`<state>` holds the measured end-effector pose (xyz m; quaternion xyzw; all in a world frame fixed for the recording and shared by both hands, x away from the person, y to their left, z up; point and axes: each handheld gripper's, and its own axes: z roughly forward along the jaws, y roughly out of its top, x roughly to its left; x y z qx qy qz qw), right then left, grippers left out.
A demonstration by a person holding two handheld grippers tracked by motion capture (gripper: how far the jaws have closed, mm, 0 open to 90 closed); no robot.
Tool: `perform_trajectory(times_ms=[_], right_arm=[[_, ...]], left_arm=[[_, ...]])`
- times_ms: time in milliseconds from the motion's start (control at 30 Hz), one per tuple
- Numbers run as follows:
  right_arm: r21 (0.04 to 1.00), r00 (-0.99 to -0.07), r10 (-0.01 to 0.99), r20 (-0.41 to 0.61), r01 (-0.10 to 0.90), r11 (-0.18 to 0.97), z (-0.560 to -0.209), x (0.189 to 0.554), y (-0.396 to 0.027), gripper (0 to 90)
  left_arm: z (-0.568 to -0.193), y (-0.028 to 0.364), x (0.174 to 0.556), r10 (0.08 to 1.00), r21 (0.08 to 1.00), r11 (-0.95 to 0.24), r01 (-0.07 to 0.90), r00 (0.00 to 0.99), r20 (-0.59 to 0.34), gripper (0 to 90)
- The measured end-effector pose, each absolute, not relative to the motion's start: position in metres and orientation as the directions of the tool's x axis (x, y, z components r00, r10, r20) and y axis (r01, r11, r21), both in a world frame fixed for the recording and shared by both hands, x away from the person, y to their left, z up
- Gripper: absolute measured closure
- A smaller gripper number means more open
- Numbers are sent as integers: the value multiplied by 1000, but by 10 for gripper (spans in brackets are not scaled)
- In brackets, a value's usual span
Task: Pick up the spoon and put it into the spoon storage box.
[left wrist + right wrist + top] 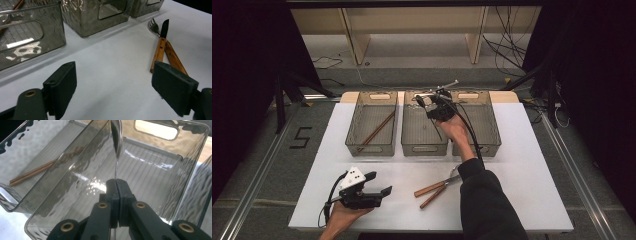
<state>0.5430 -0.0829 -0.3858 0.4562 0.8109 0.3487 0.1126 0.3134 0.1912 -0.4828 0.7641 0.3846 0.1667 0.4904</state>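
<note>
My right gripper (426,101) hangs over the middle smoked-plastic bin (424,146), a person's hand behind it. In the right gripper view its jaws (117,185) are shut on the thin handle of a metal spoon (116,137), whose bowl points away over the middle bin (160,167). My left gripper (380,183) rests low near the table's front left, open with nothing between the jaws (113,68). A wooden-handled knife (161,41) and fork (175,58) lie crossed on the white table (512,170), to the right of the left gripper.
Three bins stand in a row at the back of the table. The left bin (354,122) holds a pair of brown chopsticks (377,129). The right bin (493,125) lies under the right forearm's cable. Dark floor and rails surround the table.
</note>
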Motion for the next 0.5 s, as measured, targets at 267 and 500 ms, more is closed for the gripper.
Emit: perform_trajectory(times_ms=[267,500], right_arm=[[658,-560,820,117,662,358,-391,544,-79,894],[662,-558,816,148,669,337,-391,546,-81,785]], left_arm=[[-483,192,313,751,876,-227,426,649,-122,200],[-483,191,313,749,875,-226,427,651,-124,200]])
